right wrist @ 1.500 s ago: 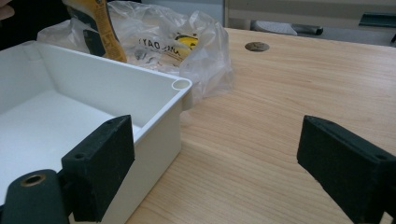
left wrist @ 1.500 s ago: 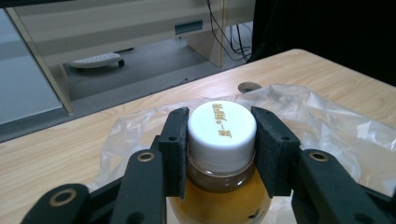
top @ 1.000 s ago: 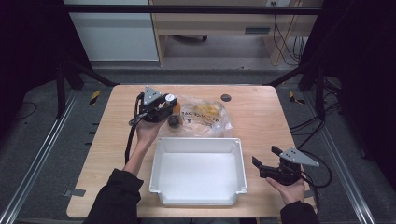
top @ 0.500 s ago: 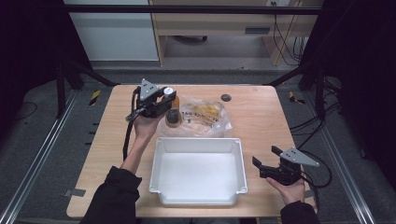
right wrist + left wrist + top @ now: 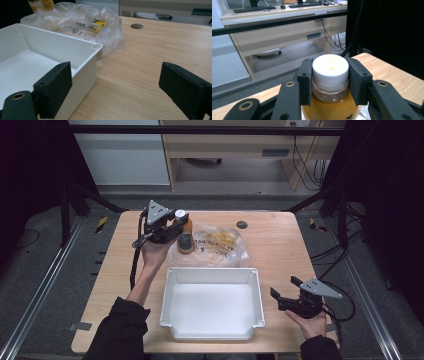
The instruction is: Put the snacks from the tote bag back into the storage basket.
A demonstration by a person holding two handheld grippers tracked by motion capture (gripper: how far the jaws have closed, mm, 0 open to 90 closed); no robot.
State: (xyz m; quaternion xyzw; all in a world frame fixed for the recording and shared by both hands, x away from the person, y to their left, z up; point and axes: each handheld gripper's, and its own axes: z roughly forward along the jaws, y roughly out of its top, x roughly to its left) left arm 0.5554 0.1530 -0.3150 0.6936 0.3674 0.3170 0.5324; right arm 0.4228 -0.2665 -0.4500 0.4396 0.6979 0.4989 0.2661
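My left gripper [image 5: 181,228] is shut on a small bottle [image 5: 185,240] of amber liquid with a white cap [image 5: 330,71]. It holds the bottle by the cap and neck, lifted above the table at the back left. A clear plastic bag [image 5: 217,246] with yellow print lies just right of it and also shows in the right gripper view [image 5: 82,22]. An empty white tray [image 5: 212,336] sits at the front middle. My right gripper [image 5: 283,289] rests open near the table's front right, beside the tray's right wall [image 5: 85,70], with nothing between its jaws.
A round dark grommet [image 5: 242,224] is set in the wooden table [image 5: 280,250] behind the bag. Cables trail from both grippers. Beyond the table's far edge stand a desk and black frame rails.
My left gripper has lifted the bottle and carried it slightly up and right, towards the bag. The right gripper has stayed where it was.
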